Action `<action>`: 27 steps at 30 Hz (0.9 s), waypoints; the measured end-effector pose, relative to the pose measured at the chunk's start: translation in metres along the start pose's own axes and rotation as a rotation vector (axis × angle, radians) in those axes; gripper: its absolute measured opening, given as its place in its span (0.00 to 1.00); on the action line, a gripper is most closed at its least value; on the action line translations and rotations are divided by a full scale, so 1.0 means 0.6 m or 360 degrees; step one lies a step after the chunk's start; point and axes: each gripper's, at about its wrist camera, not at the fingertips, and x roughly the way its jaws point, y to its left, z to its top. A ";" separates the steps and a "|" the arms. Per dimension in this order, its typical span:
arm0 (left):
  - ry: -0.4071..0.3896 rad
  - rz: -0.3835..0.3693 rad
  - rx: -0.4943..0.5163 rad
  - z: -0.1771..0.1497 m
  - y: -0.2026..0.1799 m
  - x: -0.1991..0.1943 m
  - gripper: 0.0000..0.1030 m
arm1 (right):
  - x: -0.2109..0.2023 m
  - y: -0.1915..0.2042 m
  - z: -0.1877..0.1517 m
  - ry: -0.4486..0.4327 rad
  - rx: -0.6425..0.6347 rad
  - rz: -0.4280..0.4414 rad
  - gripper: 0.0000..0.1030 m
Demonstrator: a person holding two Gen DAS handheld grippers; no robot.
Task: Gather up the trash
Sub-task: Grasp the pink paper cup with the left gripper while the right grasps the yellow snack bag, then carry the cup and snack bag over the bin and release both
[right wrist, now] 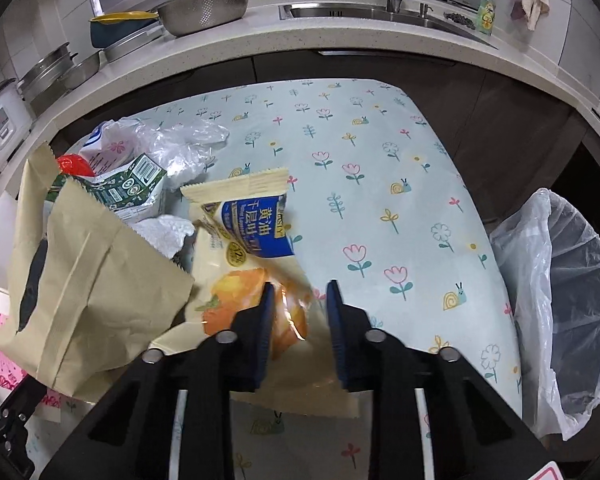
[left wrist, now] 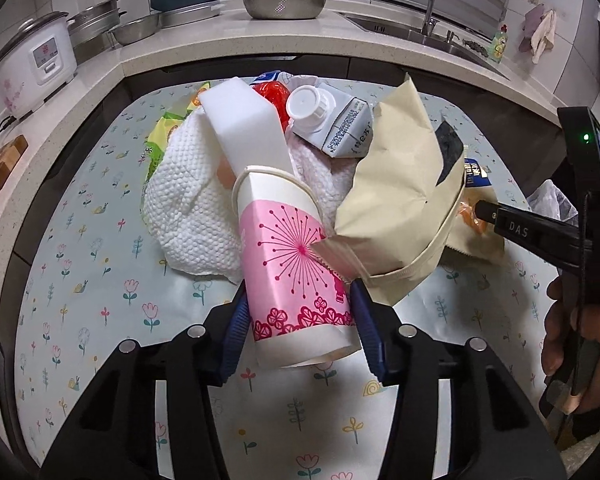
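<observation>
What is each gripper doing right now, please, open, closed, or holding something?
Left gripper: closed on the pink paper cup.
Right gripper: open, jaws straddling the bread wrapper, not yet clamped.

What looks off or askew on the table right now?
The pink paper cup lies tipped on its side between the left gripper's fingers, not upright. The milk carton is crushed and tilted on the pile. The brown paper bag is crumpled, leaning over the cup. No liquid spill visible.
</observation>
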 end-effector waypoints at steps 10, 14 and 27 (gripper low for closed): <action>-0.0108 0.0010 -0.0011 0.001 -0.007 -0.066 0.46 | -0.101 -0.009 -0.020 -0.0163 -0.0012 -0.0032 0.00; -0.0189 -0.0011 0.0022 0.002 -0.025 -0.106 0.46 | -0.152 -0.030 -0.028 -0.0241 0.0014 -0.0066 0.00; -0.0339 -0.0246 0.0301 0.014 -0.180 -0.179 0.46 | -0.280 -0.171 -0.075 -0.0389 0.0198 -0.0218 0.00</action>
